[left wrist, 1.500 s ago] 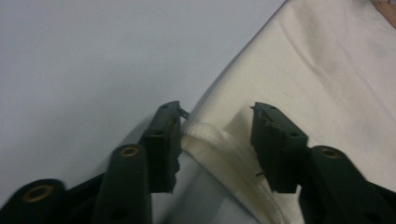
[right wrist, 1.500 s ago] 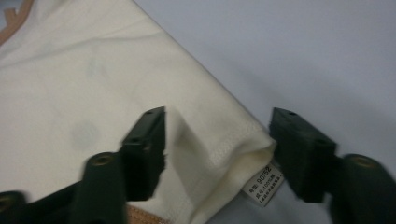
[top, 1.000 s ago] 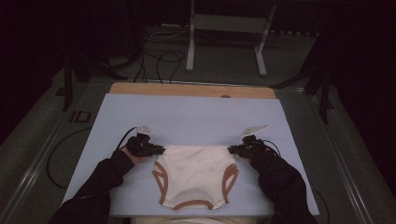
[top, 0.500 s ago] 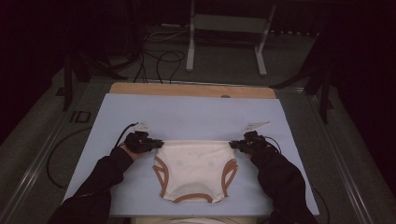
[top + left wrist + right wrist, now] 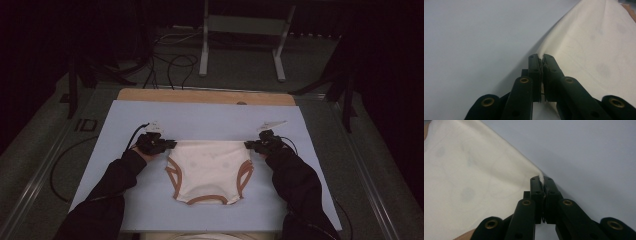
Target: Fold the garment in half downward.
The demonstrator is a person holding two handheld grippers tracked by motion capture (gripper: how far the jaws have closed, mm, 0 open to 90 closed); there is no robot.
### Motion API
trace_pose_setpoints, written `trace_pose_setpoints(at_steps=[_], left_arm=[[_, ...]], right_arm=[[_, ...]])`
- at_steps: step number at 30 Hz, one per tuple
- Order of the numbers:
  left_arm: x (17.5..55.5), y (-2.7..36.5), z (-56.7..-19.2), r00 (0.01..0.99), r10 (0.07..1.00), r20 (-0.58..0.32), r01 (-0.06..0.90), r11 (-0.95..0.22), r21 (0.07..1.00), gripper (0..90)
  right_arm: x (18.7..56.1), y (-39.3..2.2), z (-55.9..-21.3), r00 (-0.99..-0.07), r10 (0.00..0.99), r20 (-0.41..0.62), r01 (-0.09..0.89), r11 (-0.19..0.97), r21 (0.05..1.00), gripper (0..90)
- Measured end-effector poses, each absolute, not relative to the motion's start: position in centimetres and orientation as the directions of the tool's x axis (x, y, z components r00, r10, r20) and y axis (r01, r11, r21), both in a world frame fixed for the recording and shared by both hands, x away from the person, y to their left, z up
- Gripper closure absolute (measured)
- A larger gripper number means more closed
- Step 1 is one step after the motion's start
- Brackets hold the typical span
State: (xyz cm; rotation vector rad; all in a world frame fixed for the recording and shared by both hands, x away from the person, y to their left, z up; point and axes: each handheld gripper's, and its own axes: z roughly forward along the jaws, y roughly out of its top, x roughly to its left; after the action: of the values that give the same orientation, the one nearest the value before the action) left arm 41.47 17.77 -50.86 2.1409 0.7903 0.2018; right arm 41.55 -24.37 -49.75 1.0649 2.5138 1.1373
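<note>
One garment lies on the table: a pair of cream underpants (image 5: 209,170) with tan-brown trim along both leg openings and the lower edge. It sits at the centre of one pale blue mat (image 5: 125,200), waistband toward 12 o'clock and crotch toward 6 o'clock in the high view. Two grippers work it, one at each waistband corner.

The left gripper (image 5: 170,144) is at 9 o'clock from the garment, pointing inward toward 3 o'clock; its dark-sleeved forearm comes up from about 7 o'clock. In the left gripper view its two black jaws are pressed together on a thin fold of the cream cloth (image 5: 584,50), which fans out toward 1 o'clock. The right gripper (image 5: 248,144) is at 3 o'clock from the garment, pointing inward toward 9 o'clock, with its forearm rising from about 5 o'clock. In the right gripper view its jaws are likewise clamped on the cloth corner (image 5: 469,177), and the fabric spreads toward 10 o'clock. Between the two grips the waistband runs straight and taut.

The fabric looks smooth, matte and soft, with a few faint grey spots. The mat is flat, plain and rectangular. At its 12 o'clock edge one strip of light wooden board (image 5: 200,96) shows. The jaws are hard black plastic with brass-coloured rivets. One cable (image 5: 136,134) arcs from the left gripper
</note>
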Motion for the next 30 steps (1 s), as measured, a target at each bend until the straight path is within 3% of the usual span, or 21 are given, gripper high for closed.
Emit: trace_pose_setpoints(at_steps=[30], left_arm=[[45.5,16.9,-51.3,0.74,0.661,-0.123,0.504,-0.425,0.752,85.9]], right_arm=[[45.4,-24.0,-49.9,-0.676,0.731,0.093,0.56,0.428,0.709,88.3]])
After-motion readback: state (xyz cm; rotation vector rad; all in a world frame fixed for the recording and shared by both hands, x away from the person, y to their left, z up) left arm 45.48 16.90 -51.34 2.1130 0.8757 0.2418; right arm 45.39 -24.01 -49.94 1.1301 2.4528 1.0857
